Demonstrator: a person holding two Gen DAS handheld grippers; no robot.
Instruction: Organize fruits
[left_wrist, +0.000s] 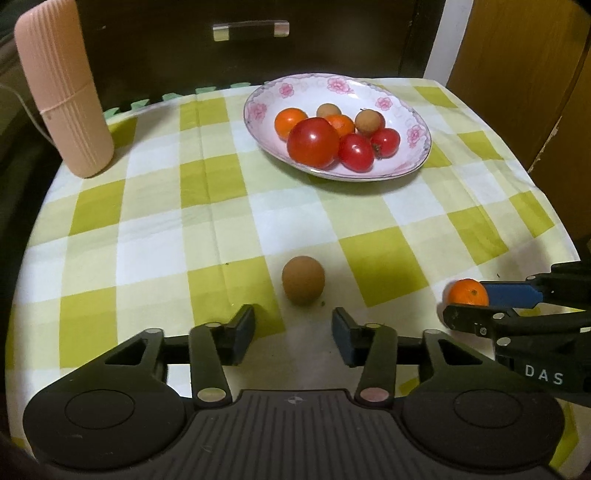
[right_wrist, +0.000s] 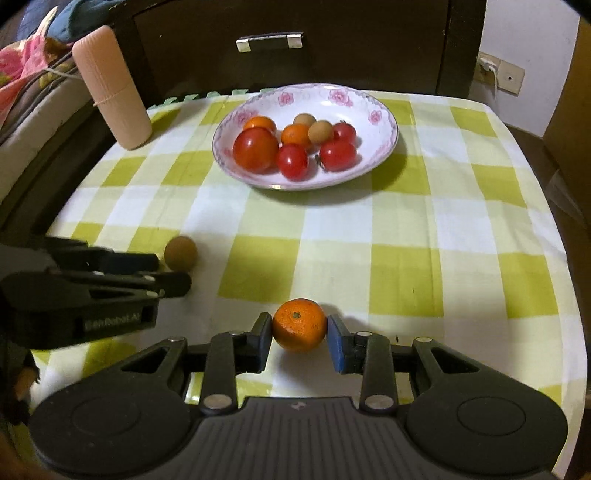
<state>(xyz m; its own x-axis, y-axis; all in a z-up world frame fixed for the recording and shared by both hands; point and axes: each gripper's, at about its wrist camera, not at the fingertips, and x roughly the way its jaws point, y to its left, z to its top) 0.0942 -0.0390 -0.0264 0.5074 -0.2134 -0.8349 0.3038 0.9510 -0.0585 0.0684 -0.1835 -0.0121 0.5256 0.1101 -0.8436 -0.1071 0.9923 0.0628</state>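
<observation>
A floral white plate (left_wrist: 413, 110) (right_wrist: 384, 122) at the back of the table holds several tomatoes, oranges and brown round fruits. A loose brown fruit (left_wrist: 303, 280) (right_wrist: 180, 253) lies on the checked cloth just ahead of my left gripper (left_wrist: 293, 326), which is open and empty. It also shows at the left of the right wrist view (right_wrist: 162, 275). My right gripper (right_wrist: 300, 334) (left_wrist: 476, 306) is shut on a small orange (right_wrist: 300, 324) (left_wrist: 468, 292), one pad against each side, at cloth level near the table's front.
A ribbed pink cylinder (left_wrist: 62, 92) (right_wrist: 110, 88) stands at the back left corner. A dark drawer front with a handle (left_wrist: 251, 29) (right_wrist: 271, 40) rises behind the table. The cloth's edges drop off left and right.
</observation>
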